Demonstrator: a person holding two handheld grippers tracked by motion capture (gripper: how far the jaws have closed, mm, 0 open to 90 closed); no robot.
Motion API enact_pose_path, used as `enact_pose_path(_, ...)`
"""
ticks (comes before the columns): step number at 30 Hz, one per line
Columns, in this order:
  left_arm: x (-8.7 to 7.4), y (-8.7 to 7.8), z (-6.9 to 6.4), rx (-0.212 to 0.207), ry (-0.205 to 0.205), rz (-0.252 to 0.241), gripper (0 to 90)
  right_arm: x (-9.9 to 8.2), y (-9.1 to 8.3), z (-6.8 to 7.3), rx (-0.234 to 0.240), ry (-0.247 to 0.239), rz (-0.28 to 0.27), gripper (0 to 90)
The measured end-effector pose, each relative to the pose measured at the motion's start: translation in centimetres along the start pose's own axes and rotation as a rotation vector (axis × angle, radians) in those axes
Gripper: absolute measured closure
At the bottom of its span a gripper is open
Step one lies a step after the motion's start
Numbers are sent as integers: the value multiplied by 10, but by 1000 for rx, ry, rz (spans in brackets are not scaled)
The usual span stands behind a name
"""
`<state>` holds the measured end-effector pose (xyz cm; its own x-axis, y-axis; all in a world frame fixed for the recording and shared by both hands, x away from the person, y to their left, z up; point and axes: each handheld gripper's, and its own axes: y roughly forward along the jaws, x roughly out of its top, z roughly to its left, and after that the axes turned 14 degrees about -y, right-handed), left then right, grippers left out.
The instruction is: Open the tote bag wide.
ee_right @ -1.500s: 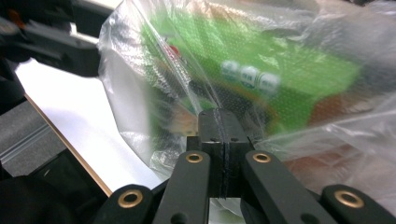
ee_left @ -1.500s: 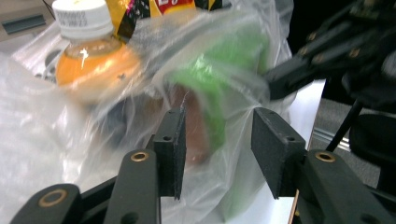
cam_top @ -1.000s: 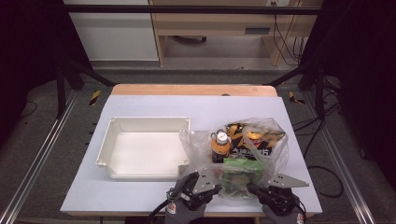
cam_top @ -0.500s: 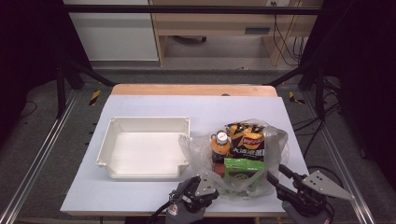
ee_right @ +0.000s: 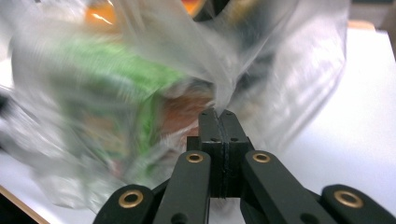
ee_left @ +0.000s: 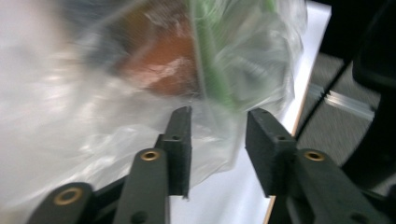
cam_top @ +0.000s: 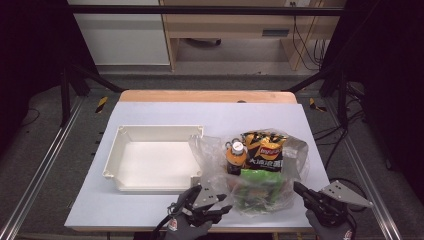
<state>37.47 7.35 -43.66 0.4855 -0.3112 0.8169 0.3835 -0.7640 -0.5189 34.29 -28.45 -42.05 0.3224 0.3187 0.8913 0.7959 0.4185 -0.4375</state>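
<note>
Two grippers work at the near edge of the clear plastic bag [cam_top: 250,172], which lies on the white table [cam_top: 165,112] just to the right of the empty white tray [cam_top: 152,165]. Inside the bag sit a dark bottle with an orange label [cam_top: 235,157], a black and orange chip packet [cam_top: 264,150] and a green packet [cam_top: 257,187], all lying within the film, none of them taken out. The right gripper [ee_right: 219,114] is clenched on a pinch of the bag's film, which rises taut from between its pressed jaws in the right gripper view; in the high view it sits at the bag's near right corner [cam_top: 300,189]. The left gripper [ee_left: 218,123] has just been opening: its jaws stand apart, with loose film lying against the left jaw and nothing squeezed between them, so it is released; the high view puts it at the bag's near left corner [cam_top: 222,202]. By the look of it the work is at an early stage, with one side of the bag gripped. A fresh hold for the left gripper, getting the bag open and moving the snacks to the tray all seem left to do.
</note>
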Motion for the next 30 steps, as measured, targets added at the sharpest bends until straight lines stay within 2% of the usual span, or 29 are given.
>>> enact_pose_path(5,22,-24,14,58,-49,-143,536,-13,7,-1,9,21,48,900)
enact_pose_path(8,33,-22,20,94,-57,-172,480,-16,9,-1,11,25,62,900)
enact_pose_path(11,35,-7,25,116,-81,-118,408,-17,7,-3,9,30,65,900)
enact_pose_path(14,28,9,25,96,-96,-59,411,-21,4,-5,8,40,63,900)
enact_pose_path(16,22,17,23,82,-95,-21,488,-25,1,-6,8,48,58,900)
enact_pose_path(19,13,26,20,91,-64,42,608,-28,-1,-8,12,55,57,900)
enact_pose_path(21,6,30,19,80,-56,81,693,-29,0,-7,20,60,62,900)
enact_pose_path(23,1,33,20,67,-59,94,770,-29,0,-7,23,60,60,900)
enact_pose_path(26,-4,33,23,75,-64,102,890,-29,0,-6,26,53,52,900)
enact_pose_path(29,-6,35,23,100,-37,147,899,-29,1,-6,27,58,57,900)
enact_pose_path(30,-8,36,23,99,-41,154,900,-30,2,-6,25,57,60,900)
